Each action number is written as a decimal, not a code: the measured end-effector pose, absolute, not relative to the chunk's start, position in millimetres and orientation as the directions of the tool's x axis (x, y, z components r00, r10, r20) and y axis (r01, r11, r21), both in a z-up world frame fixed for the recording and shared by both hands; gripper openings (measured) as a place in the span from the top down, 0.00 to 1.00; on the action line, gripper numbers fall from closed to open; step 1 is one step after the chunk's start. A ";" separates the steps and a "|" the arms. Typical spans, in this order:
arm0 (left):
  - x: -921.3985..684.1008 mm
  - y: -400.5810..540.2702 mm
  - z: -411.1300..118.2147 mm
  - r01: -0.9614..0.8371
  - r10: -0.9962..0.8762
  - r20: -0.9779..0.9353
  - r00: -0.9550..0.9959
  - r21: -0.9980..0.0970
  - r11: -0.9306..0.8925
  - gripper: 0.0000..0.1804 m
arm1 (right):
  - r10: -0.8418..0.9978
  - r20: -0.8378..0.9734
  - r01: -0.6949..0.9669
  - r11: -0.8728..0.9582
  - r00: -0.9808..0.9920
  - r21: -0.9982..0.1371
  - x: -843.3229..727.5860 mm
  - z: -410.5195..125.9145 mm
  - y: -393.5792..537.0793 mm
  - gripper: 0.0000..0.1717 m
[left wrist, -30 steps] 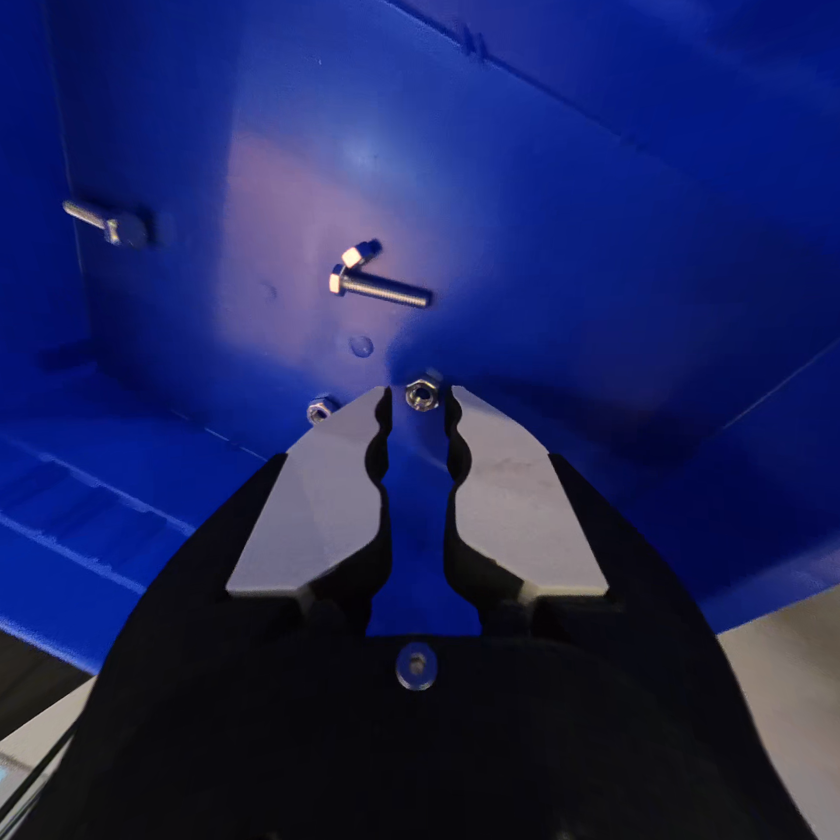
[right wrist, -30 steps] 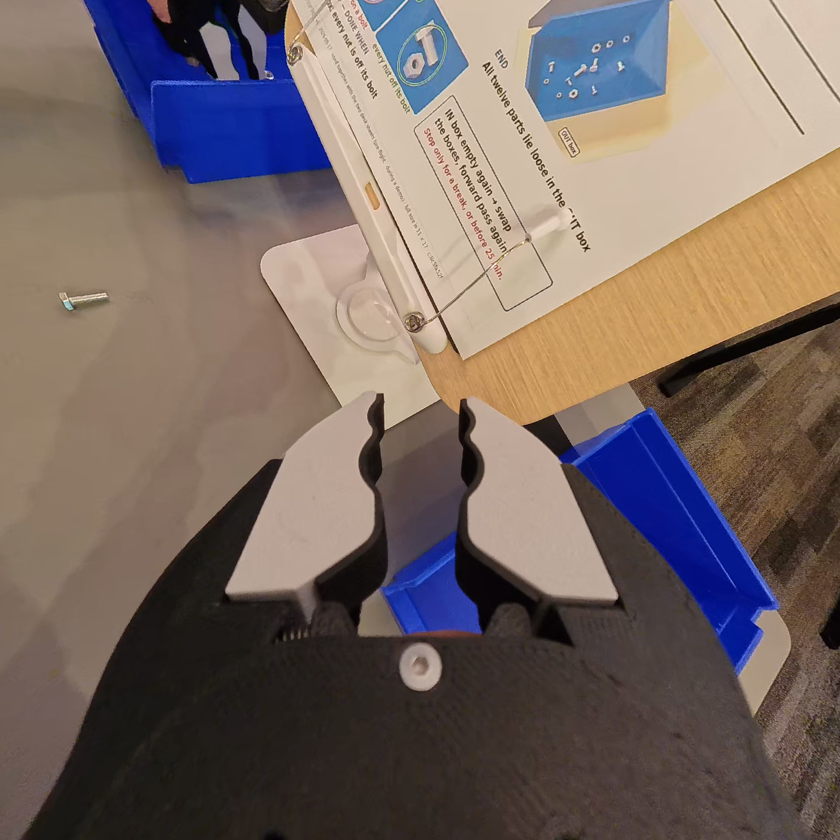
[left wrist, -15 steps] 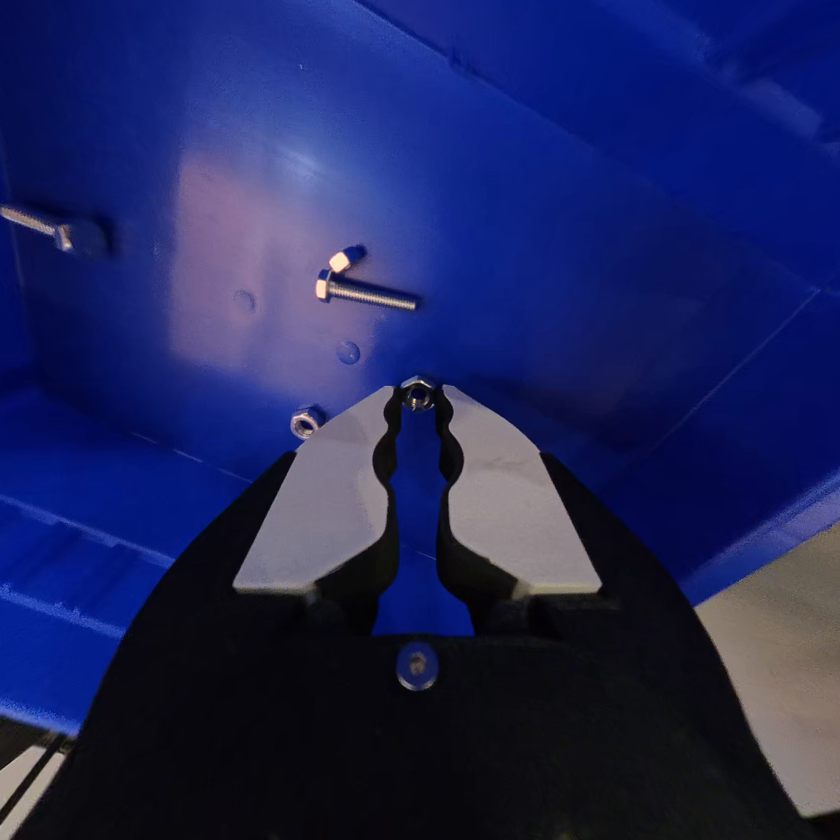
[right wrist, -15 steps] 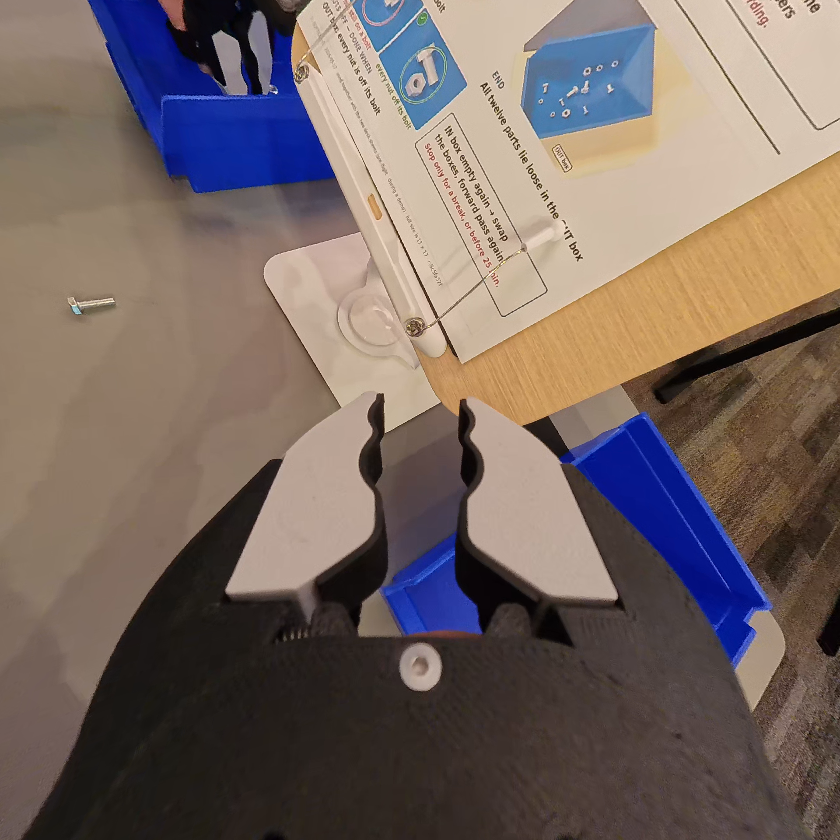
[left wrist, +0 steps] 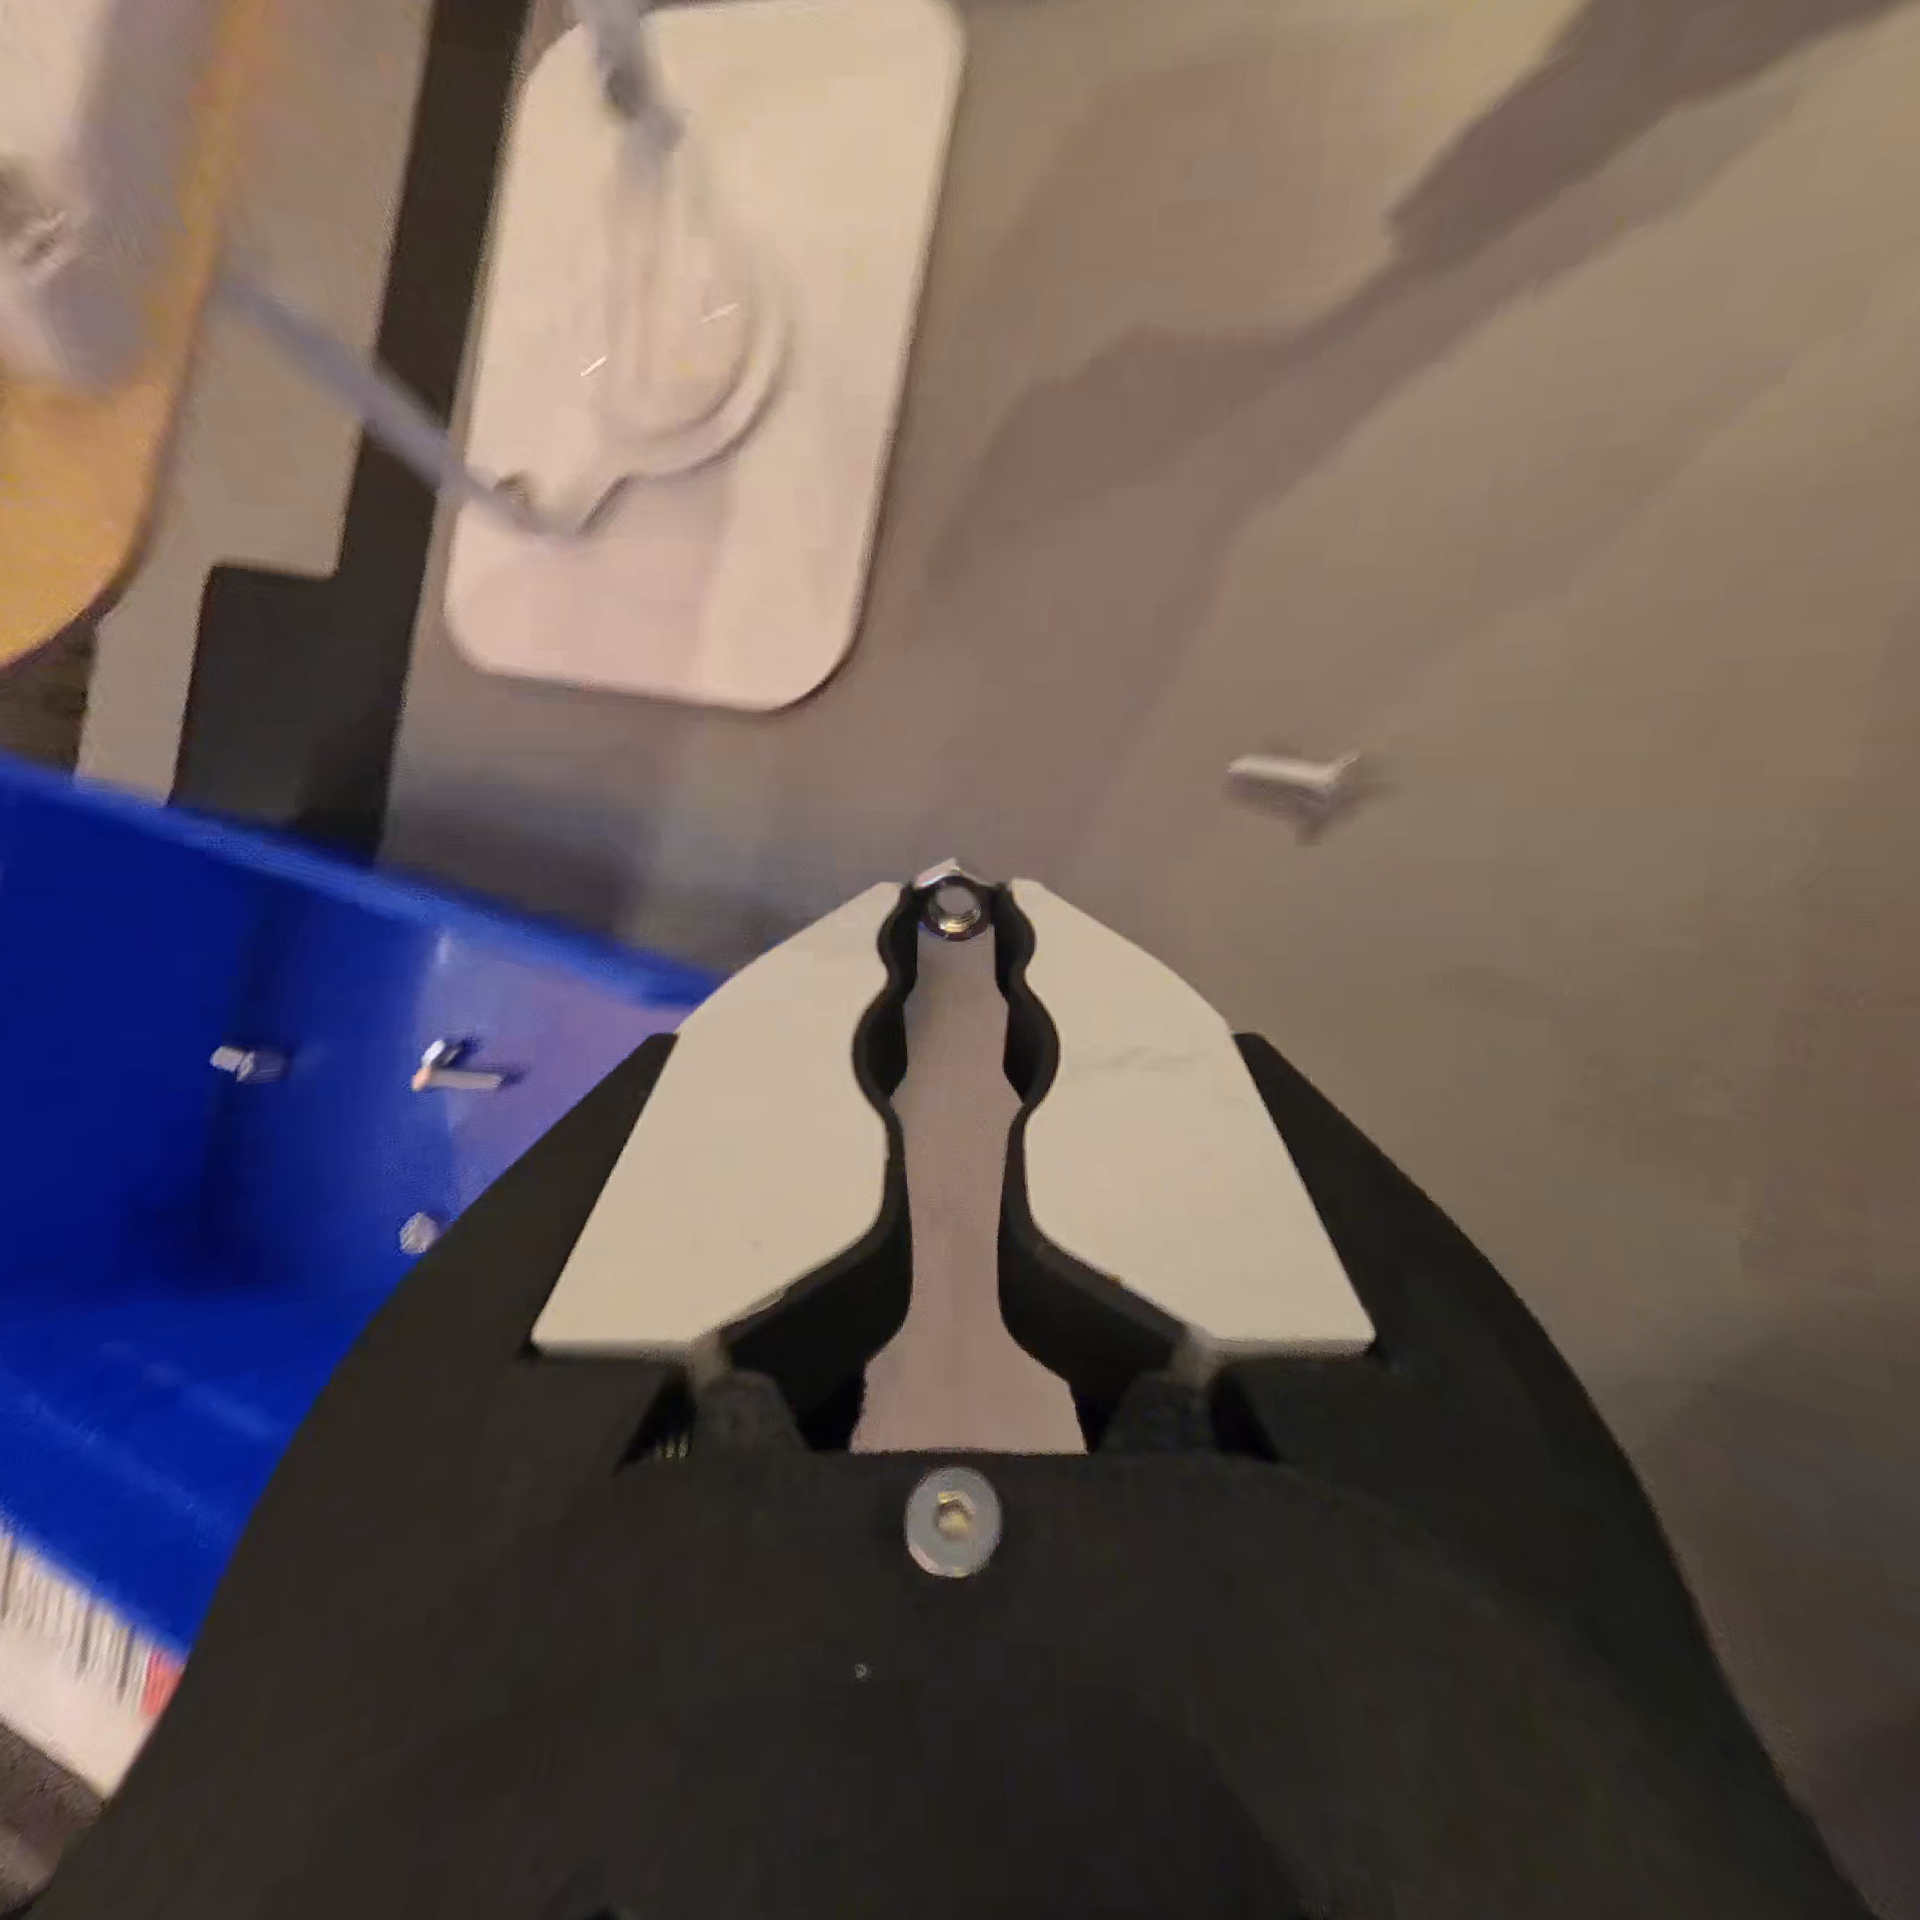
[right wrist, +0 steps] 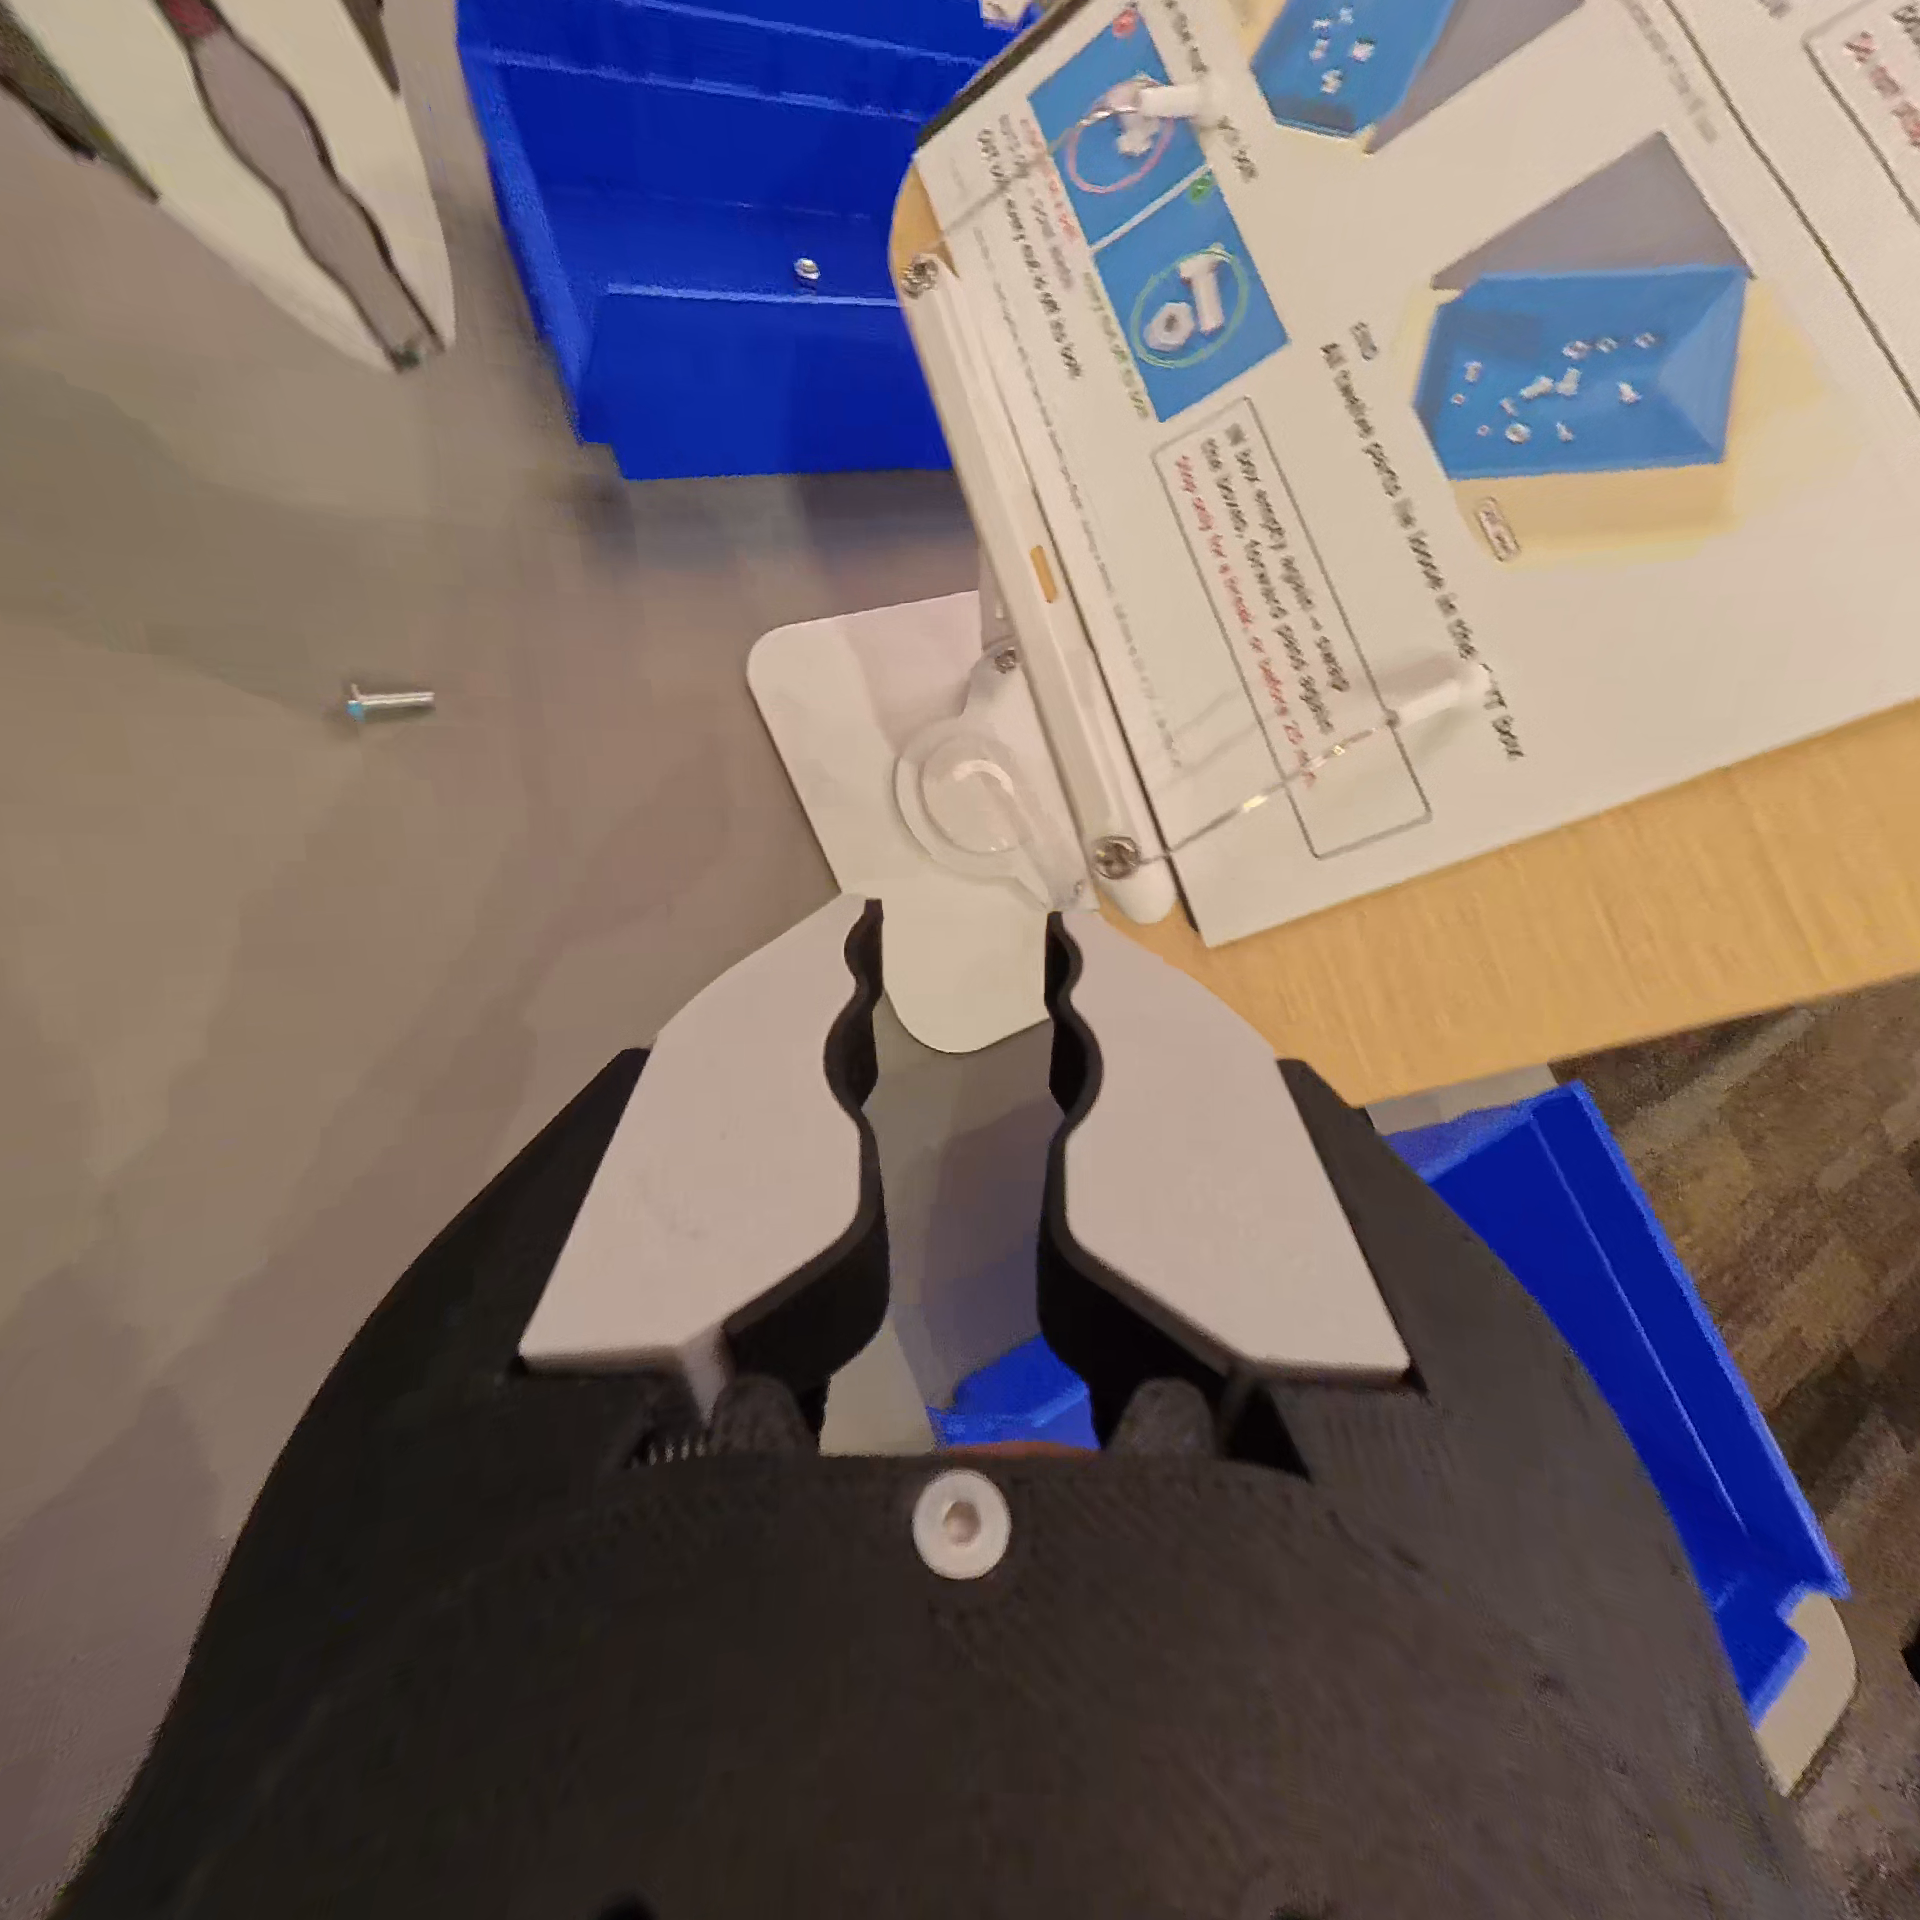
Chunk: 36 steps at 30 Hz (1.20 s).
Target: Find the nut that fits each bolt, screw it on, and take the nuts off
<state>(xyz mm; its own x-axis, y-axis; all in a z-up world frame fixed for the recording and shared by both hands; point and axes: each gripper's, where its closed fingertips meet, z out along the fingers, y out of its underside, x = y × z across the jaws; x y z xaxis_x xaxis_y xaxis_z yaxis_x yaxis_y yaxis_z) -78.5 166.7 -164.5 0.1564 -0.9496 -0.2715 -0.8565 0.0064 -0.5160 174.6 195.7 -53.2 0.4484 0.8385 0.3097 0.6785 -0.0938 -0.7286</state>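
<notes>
My left gripper is shut on a small silver nut, pinched between its fingertips, above the grey table. A loose silver bolt lies on the table ahead and to the right; it also shows in the right wrist view. The blue bin at the left holds more bolts and a nut. My right gripper is open and empty above the table. The left gripper's fingers show at the top left of the right wrist view.
A white stand base holds a tilted instruction sheet on a wooden board. A blue bin with a nut stands behind. Another blue bin sits at the lower right over carpet. The gap from one gripper's tips to the other's is roughly 30 cm.
My left gripper closed on the nut inside the blue bin, then lifted it out and swung right over the grey table. My right gripper moved forward toward the stand, still open.
</notes>
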 end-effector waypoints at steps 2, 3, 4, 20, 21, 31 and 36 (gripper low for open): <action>-45.3 140.6 -172.6 -0.854 -0.957 -0.270 0.108 -0.518 0.050 0.92 | 0.852 0.311 0.693 -0.080 0.421 -0.717 164.2 -57.9 191.3 0.82; -28.1 126.3 -179.3 -0.849 -0.969 -0.233 0.079 -0.525 0.057 0.92 | 0.859 0.310 0.699 -0.075 0.407 -0.711 159.4 -60.5 189.3 0.82; -13.9 115.4 -187.8 -0.854 -0.977 -0.210 0.049 -0.516 0.068 0.92 | 0.865 0.310 0.705 -0.069 0.395 -0.706 155.3 -62.9 187.6 0.82; 21.4 85.6 -266.5 -0.939 -0.998 -0.024 -0.050 -0.339 0.055 0.92 | 0.886 0.298 0.707 -0.046 0.355 -0.705 143.6 -66.9 181.7 0.82; 20.5 86.0 -267.5 -0.942 -0.999 -0.025 -0.041 -0.333 0.047 0.88 | 0.886 0.298 0.708 -0.046 0.355 -0.705 143.6 -66.8 181.7 0.82; -9.3 92.9 -237.3 -0.904 -0.976 -0.118 0.184 -0.410 -0.121 0.79 | 0.882 0.305 0.707 -0.045 0.360 -0.706 145.7 -64.4 181.8 0.82; -26.1 91.6 -236.1 -0.829 -0.916 -0.090 0.392 -0.467 -0.309 0.80 | 0.882 0.304 0.709 -0.046 0.359 -0.704 145.1 -65.6 182.3 0.82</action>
<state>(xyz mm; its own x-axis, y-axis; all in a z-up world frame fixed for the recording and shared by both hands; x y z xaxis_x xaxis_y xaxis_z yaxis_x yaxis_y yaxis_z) -26.1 91.6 -236.1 0.3919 -0.9156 -0.0897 -0.8287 -0.3090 -0.4666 145.1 182.3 -65.6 0.3591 0.8824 0.3041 0.7089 -0.0459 -0.7038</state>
